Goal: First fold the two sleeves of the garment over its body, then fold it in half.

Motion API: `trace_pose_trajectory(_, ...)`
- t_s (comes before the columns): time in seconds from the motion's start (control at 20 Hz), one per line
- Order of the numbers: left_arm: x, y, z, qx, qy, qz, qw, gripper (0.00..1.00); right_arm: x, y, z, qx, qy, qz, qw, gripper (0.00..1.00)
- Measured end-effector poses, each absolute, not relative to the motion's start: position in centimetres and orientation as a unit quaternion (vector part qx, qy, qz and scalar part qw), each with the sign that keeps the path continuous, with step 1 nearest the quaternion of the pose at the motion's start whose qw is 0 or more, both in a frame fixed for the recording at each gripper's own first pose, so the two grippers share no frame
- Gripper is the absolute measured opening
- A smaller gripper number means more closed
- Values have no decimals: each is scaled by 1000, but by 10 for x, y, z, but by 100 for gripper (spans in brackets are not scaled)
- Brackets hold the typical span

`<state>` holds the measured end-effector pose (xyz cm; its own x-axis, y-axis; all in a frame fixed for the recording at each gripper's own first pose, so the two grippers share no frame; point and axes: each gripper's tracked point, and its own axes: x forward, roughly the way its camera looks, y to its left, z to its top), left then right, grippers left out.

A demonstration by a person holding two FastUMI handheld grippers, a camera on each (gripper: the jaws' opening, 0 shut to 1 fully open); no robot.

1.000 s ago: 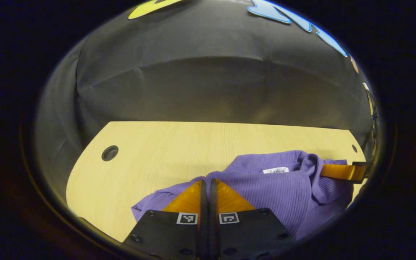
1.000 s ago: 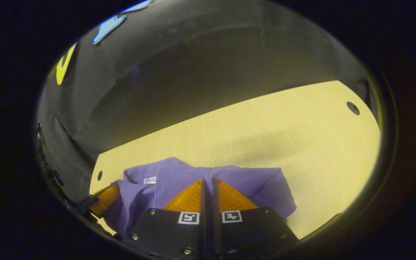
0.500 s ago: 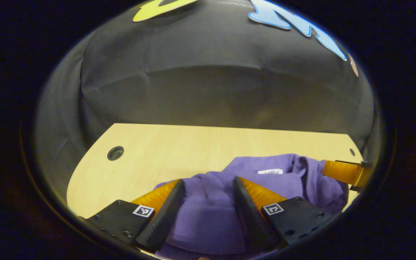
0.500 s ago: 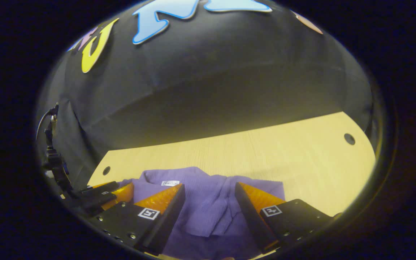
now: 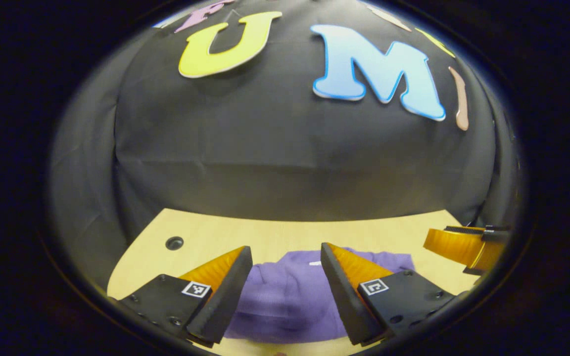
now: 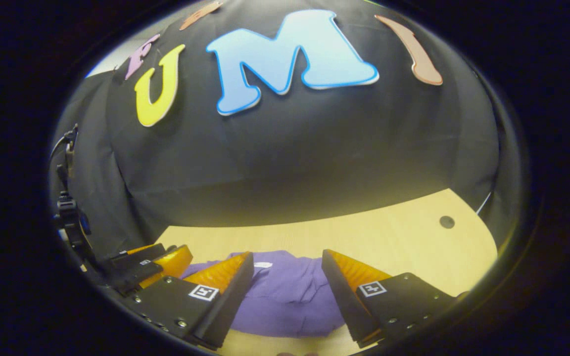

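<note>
- Black cloth [image 5: 285, 163] hangs behind a pale wooden table [image 5: 285, 237], whose far edge runs across the middle of both views.
- On that table lies the purple garment [image 5: 285, 296], folded into a compact bundle near the front edge, between and beyond the fingers in each view.
- Its long axis runs side to side, roughly parallel to the table's far edge; in the left gripper view it spreads wider than it is deep.
- A small white label [image 6: 263, 265] sits at the bundle's far edge, so the neck end seems to point away, toward the cloth, though the folds there are too blurred to be sure.
- In the right gripper view, soft creases run down the middle of the garment [image 6: 290, 296], and its near edge curves just short of the table's front.
- The left gripper [image 5: 285, 291] stands wide apart, its two fingers splayed to either side of the bundle with nothing between them; it hovers above the fabric without gripping it.
- The right gripper [image 6: 287, 291] is likewise spread wide and holds nothing, the garment visible in the gap.
- At the right rim of the left gripper view the right gripper [image 5: 463, 244] appears over the table's end.
- At the lower left of the right gripper view the left gripper [image 6: 156, 264] sits just beside the garment's left end.
- A round hole [image 5: 174, 243] marks the table's left part in the left gripper view, well apart from the garment; another hole [image 6: 446, 221] shows at the right in the right gripper view.
</note>
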<state>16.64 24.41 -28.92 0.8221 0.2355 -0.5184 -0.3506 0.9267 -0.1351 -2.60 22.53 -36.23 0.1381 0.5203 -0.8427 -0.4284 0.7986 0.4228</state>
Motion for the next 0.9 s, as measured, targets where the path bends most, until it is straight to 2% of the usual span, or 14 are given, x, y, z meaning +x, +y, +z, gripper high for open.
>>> trace_pose_trajectory(0.2, 126, 224, -208, -90, 221, 141, 961, 93, -10, 202, -281, 38, 538, 313, 782, 87)
trace_pose_trajectory(0.45, 79, 200, -147, -73, 190, 125, 971, 93, 1, 174, -199, 38, 490, 312, 813, 87)
trace_pose_trajectory(0.75, 38, 181, -105, -51, 149, 116, 981, 94, -12, 159, -146, 37, 449, 317, 835, 87)
trace_pose_trajectory(0.8, 34, 178, -98, -49, 140, 115, 982, 94, -14, 157, -141, 37, 443, 317, 838, 82)
trace_pose_trajectory(0.85, 34, 179, -89, -48, 125, 113, 984, 94, -16, 155, -136, 38, 440, 317, 839, 87)
trace_pose_trajectory(0.9, 34, 177, -85, -46, 118, 113, 986, 94, -18, 154, -131, 40, 437, 317, 841, 87)
